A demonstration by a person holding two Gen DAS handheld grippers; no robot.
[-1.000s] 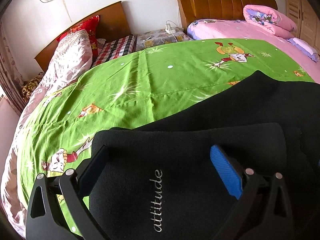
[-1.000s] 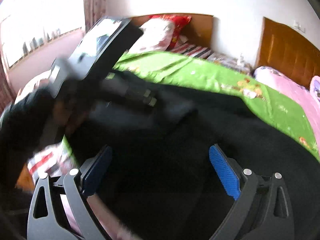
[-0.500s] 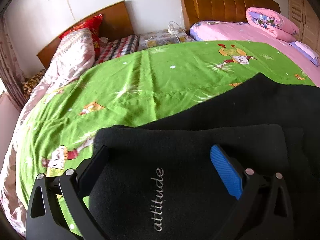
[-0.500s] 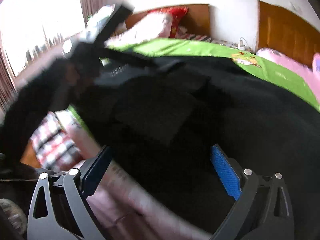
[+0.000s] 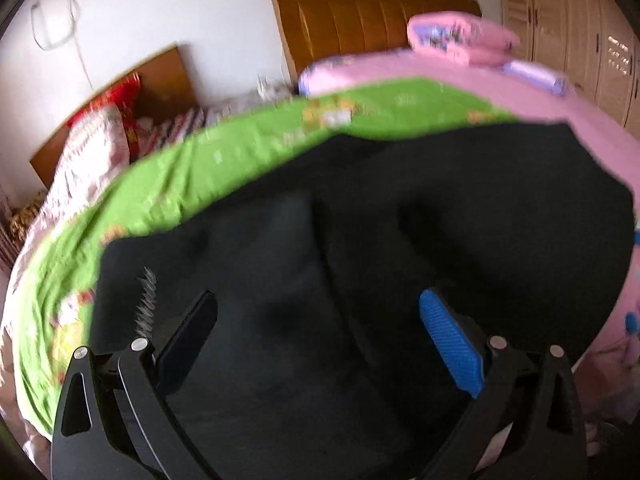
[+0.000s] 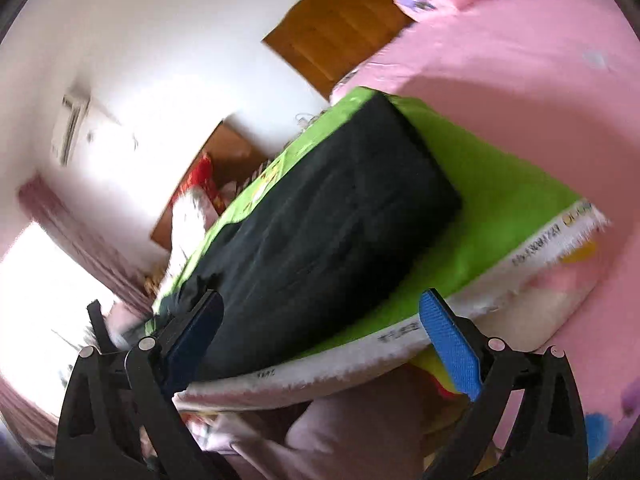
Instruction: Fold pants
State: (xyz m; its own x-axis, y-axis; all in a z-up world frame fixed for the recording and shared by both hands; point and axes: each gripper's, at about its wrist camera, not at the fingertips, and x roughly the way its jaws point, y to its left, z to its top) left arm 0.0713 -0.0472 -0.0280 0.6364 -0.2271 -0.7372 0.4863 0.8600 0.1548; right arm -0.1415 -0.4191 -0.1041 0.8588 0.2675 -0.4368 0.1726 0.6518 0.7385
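Observation:
The black pants (image 5: 360, 232) lie spread on the green cartoon sheet (image 5: 224, 160), with a folded part near me bearing pale lettering (image 5: 145, 304). My left gripper (image 5: 318, 332) is open and hovers just over the pants, holding nothing. In the right wrist view the pants (image 6: 320, 220) lie as a long dark slab on the green sheet (image 6: 500, 200), seen tilted from beyond the bed's edge. My right gripper (image 6: 320, 332) is open and empty, off the pants near their lower end.
A pink bed (image 5: 460, 76) with a folded pink quilt (image 5: 460, 40) adjoins on the right. Wooden headboards (image 5: 360, 20) and pillows (image 5: 92, 144) stand at the far wall. Wardrobe doors (image 5: 580, 20) stand far right. The mattress edge (image 6: 360, 364) shows below the sheet.
The left gripper swung right across the pants, so the lettering now sits at its left. The right gripper pulled away from the pants and rolled, now viewing the bed from beyond its edge.

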